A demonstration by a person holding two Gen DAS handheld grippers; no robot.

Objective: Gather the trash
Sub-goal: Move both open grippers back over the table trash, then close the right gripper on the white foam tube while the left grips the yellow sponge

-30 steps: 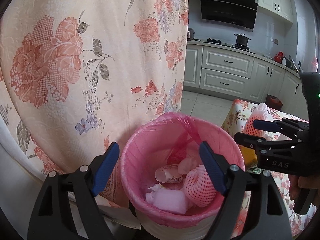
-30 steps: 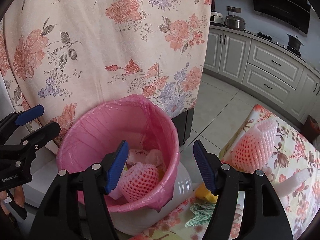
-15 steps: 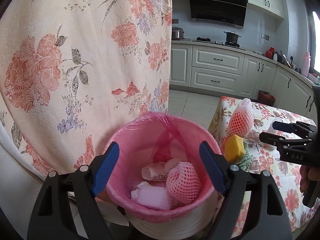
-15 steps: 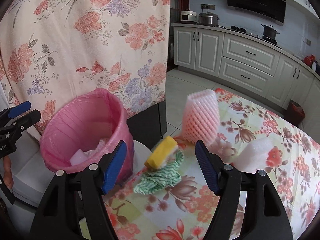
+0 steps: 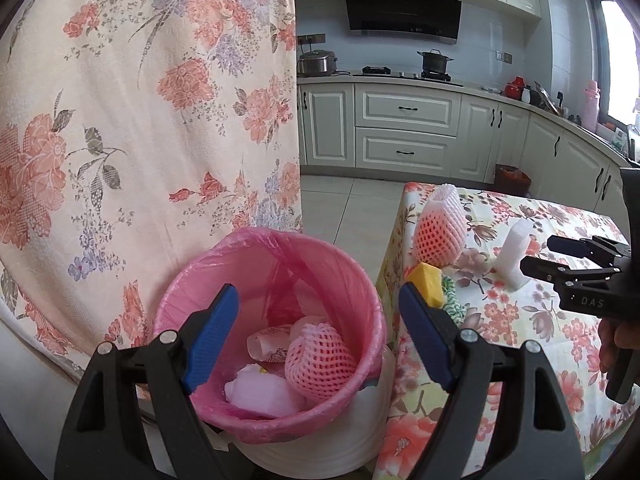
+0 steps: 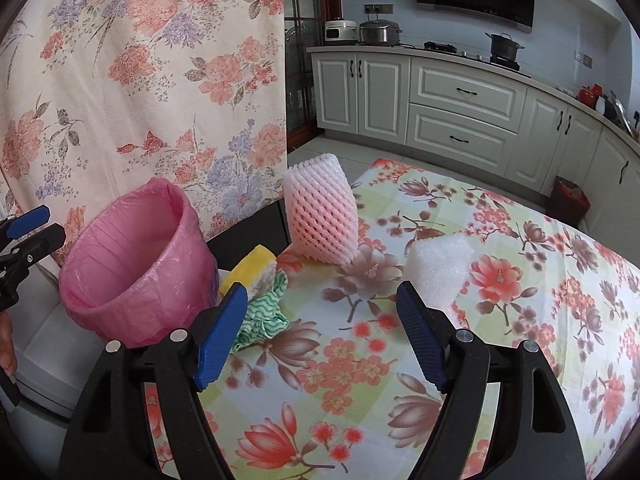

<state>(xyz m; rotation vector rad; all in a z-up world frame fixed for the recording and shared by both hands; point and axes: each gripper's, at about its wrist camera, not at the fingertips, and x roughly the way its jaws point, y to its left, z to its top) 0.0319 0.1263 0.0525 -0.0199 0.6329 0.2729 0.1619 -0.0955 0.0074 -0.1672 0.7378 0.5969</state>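
A bin with a pink liner (image 5: 272, 264) stands beside the floral table (image 6: 520, 320); it also shows in the right wrist view (image 6: 132, 264). It holds a pink foam fruit net (image 5: 320, 362) and crumpled scraps. On the table stand another pink foam net (image 6: 322, 216), a white foam block (image 6: 438, 270), a yellow sponge (image 6: 250, 270) and a green-white cloth (image 6: 264, 316). My left gripper (image 5: 318, 330) is open and empty above the bin. My right gripper (image 6: 322, 330) is open and empty over the table, short of the foam block.
A floral curtain (image 5: 140, 120) hangs right behind the bin. Kitchen cabinets (image 6: 460, 112) and a tiled floor lie beyond the table. A small red bin (image 6: 568, 200) sits by the far cabinets.
My right gripper has swung right, away from the bin and out over the table. My left gripper has pulled back a little from the bin and stays open.
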